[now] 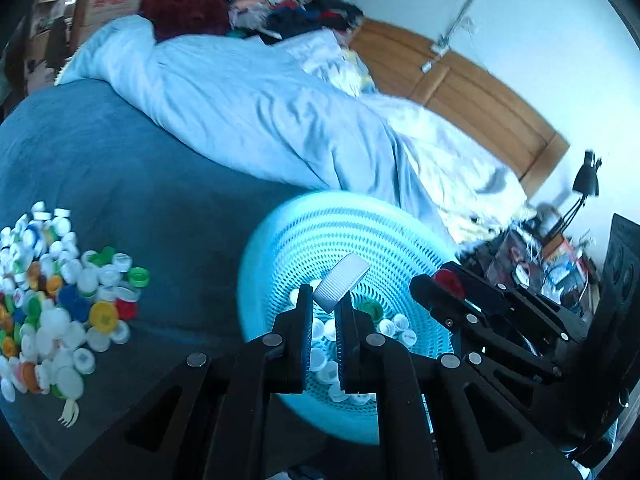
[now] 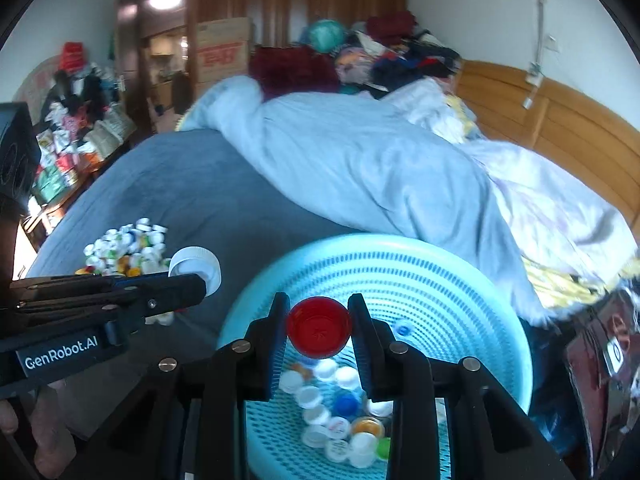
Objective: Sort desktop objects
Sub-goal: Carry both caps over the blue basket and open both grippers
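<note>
My left gripper [image 1: 325, 300] is shut on a white ribbed bottle cap [image 1: 341, 282] and holds it over the light blue perforated basket [image 1: 304, 232]. My right gripper [image 2: 319, 320] is shut on a red bottle cap [image 2: 319, 327] above the same basket [image 2: 460, 280], which holds several caps at its bottom. A pile of mixed coloured caps [image 1: 56, 300] lies on the blue blanket at the left. In the right wrist view the left gripper [image 2: 200, 280] shows at the left with its white cap [image 2: 196, 266]. The right gripper [image 1: 444, 284] shows in the left view.
A rumpled pale blue duvet [image 1: 248, 112] lies behind the basket on the bed. A wooden headboard [image 1: 472, 96] runs at the right. A cluttered bedside stand with a black lamp [image 1: 586, 180] is at the far right. Clothes are heaped at the back.
</note>
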Available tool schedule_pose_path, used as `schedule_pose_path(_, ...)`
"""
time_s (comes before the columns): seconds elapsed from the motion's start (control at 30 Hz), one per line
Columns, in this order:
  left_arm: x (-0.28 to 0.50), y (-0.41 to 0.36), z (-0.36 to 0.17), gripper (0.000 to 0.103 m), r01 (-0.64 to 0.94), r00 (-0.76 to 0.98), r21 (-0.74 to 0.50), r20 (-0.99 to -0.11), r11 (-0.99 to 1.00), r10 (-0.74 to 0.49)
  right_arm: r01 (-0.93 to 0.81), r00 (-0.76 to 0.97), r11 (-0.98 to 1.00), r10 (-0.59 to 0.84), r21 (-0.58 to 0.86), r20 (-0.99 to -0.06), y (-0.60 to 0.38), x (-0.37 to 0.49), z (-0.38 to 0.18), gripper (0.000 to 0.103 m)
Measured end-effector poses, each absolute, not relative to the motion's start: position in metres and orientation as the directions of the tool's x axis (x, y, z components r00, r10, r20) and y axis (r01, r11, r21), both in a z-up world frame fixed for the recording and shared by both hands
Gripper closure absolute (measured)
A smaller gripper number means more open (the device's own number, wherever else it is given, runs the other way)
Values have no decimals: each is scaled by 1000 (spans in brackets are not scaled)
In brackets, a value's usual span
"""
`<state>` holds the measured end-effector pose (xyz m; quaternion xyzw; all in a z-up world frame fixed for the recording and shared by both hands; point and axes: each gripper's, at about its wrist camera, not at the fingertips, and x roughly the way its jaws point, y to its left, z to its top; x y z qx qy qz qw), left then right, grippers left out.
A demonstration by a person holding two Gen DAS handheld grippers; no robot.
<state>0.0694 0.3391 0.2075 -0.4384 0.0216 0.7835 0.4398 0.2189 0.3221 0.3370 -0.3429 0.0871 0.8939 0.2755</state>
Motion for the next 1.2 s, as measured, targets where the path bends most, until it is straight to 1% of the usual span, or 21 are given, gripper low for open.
schedule_pose_path(0.2, 86, 371, 207, 96, -744, -242, -282, -731, -606, 638, -598, -585, -801, 447, -13, -677, 344, 236, 327, 70)
schedule_pose_path(0.63, 90, 386, 198, 96, -760, -233, -248, -759, -600, 608, -599, -586, -801, 437, 2, -682, 350, 242, 322, 70)
schedule_pose_path(0.97, 91, 388, 200, 95, -767, -247, -224, -761, -601, 599, -604, -586, -797, 448, -4, -676, 350, 243, 323, 70)
schedule_pose_path(1.0, 91, 388, 200, 94, -764, -265, -211, -759, -610, 595, -605, -586, -796, 450, -6, -674, 350, 243, 324, 67)
schedule_pose_path(1.03, 90, 388, 201, 91, -758, -283, -196, -760, -622, 585, -609, -585, -793, 457, -9, -670, 350, 244, 324, 53)
schedule_pose_path(1.07, 90, 387, 200, 85, -750, -300, -181, -764, -636, 572, -631, -568, -775, 487, -29, -664, 351, 245, 325, 45)
schedule_pose_path(1.1, 87, 386, 200, 77, -740, -314, -176, -764, -649, 564, -638, -564, -770, 495, -32, -661, 353, 246, 325, 43)
schedule_pose_path(1.13, 85, 383, 200, 72, -733, -319, -177, -762, -656, 563, -641, -566, -767, 494, -24, -660, 355, 248, 325, 40)
schedule_pose_path(1.17, 83, 382, 199, 66, -728, -327, -176, -761, -663, 561, -646, -568, -763, 494, -14, -658, 357, 249, 326, 35)
schedule_pose_path(1.2, 82, 380, 199, 64, -724, -336, -171, -759, -668, 558, -649, -568, -761, 497, -15, -656, 357, 250, 327, 33)
